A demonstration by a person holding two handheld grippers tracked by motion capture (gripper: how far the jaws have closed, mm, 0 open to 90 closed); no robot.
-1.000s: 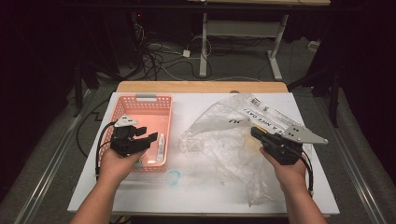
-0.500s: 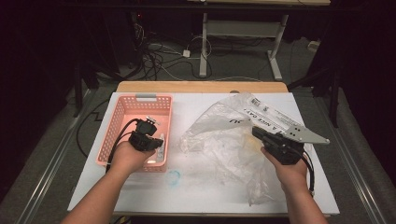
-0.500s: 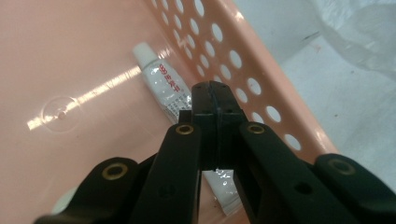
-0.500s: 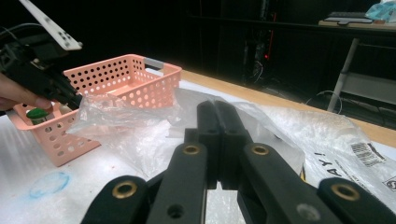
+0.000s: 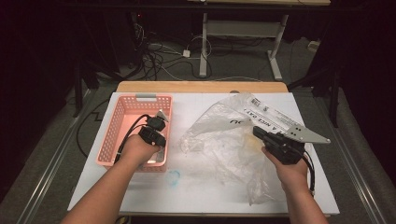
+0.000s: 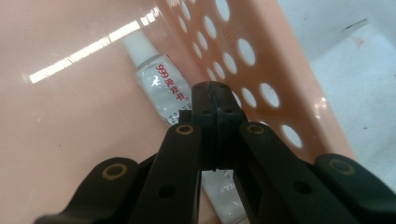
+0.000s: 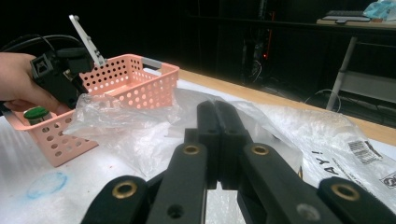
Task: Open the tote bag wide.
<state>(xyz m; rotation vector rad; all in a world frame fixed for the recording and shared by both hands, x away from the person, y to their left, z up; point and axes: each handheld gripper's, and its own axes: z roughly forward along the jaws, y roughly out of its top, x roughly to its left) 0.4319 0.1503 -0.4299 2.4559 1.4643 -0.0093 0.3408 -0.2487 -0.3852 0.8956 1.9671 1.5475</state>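
A pink perforated basket (image 5: 122,122) stands on the left of the white table. My left gripper (image 5: 156,140) reaches down into it by its right wall. Its jaws have just been closing and now stand shut (image 6: 215,95), with no gap between them. A white tube (image 6: 161,81) printed 999 lies on the basket floor (image 6: 70,130) under them; I cannot tell whether it is pinched. My right gripper (image 5: 257,132) is shut on the edge of a crumpled clear plastic bag (image 5: 224,140), with its tips (image 7: 216,112) in the film (image 7: 140,130).
A green-capped item (image 7: 36,114) sits in the basket's near corner (image 7: 56,140). On the tabletop in front of the basket is a blue smudge (image 5: 173,177). A wooden strip (image 5: 201,87) runs along the far edge. Cables and desk legs lie on the floor beyond.
My left hand moved right and down into the basket, and its jaws closed. The right hand and the bag stayed put.
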